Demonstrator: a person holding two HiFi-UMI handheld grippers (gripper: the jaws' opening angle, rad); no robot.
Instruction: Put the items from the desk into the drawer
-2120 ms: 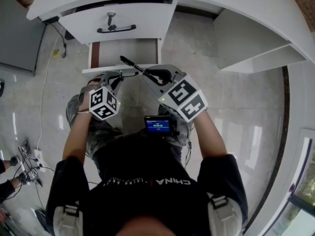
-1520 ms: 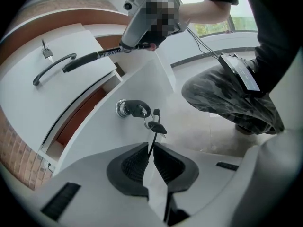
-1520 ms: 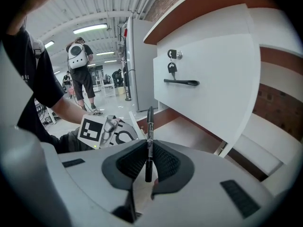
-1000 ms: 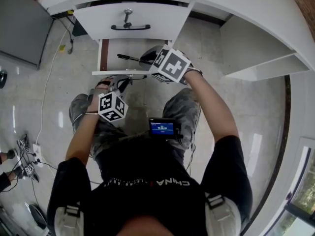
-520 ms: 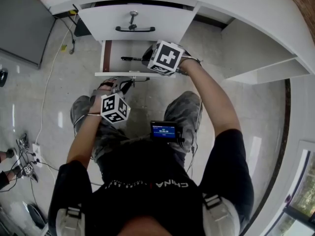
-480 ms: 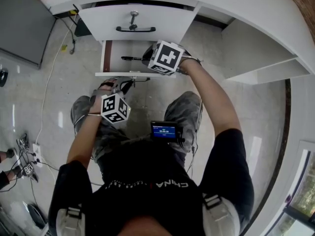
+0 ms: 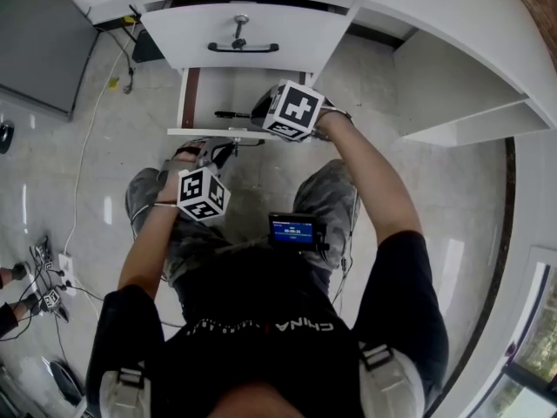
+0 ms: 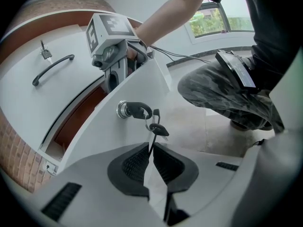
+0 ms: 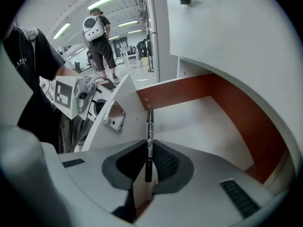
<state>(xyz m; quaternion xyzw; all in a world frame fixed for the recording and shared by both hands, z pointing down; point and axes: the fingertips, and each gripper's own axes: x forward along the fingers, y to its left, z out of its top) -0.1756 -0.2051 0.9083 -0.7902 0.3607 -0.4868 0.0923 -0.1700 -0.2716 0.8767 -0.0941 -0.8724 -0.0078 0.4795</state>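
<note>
Right tongs [image 9: 149, 159]: pinching the black pen [image 9: 148, 126], now carried from the front edge to above the floor of the drawer [image 9: 203, 122].
Left tongs [image 8: 151, 157]: still pressed on the dangling key [image 8: 159, 130].
Meaning: pen unreleased; letting go probably comes next.

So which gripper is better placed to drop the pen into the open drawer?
Right. The right gripper is shut on the pen, held above the drawer floor. The left gripper is outside, shut on the key hanging from the lock.
</note>
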